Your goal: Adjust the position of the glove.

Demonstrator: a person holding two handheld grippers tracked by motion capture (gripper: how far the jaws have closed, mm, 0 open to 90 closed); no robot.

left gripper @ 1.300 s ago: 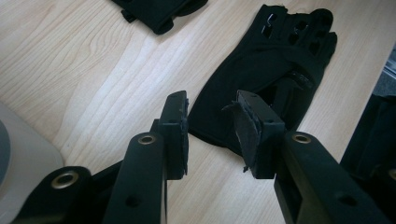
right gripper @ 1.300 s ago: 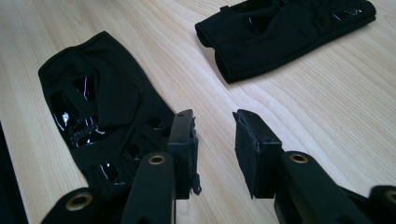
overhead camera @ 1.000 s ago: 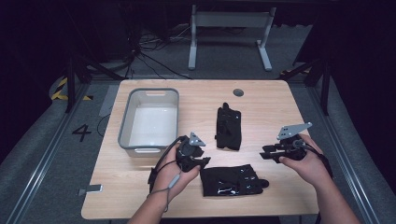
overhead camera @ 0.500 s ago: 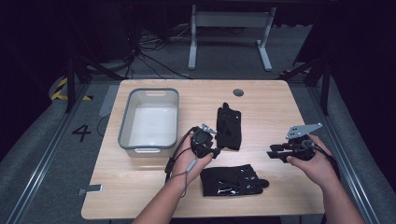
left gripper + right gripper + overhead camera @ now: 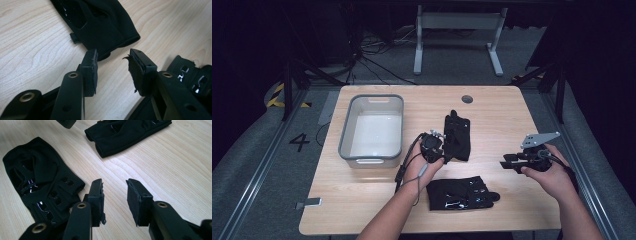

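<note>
Left gripper reached the upper glove — wooden table, dark room.

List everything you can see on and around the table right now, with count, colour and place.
Gloves: 2, black; far glove mid-table beside the left gripper, near glove by the front edge.
Bin: 1, grey, white inside, nothing in it, table's left half.
Table: 1, light wood.
Round hole cover: 1, dark, far edge of the table.
Stand: 1, grey metal, on the floor behind the table.
Left gripper: 1, black, jaws open at the far glove's edge.
Right gripper: 1, black, jaws open over bare wood, table's right side.
</note>
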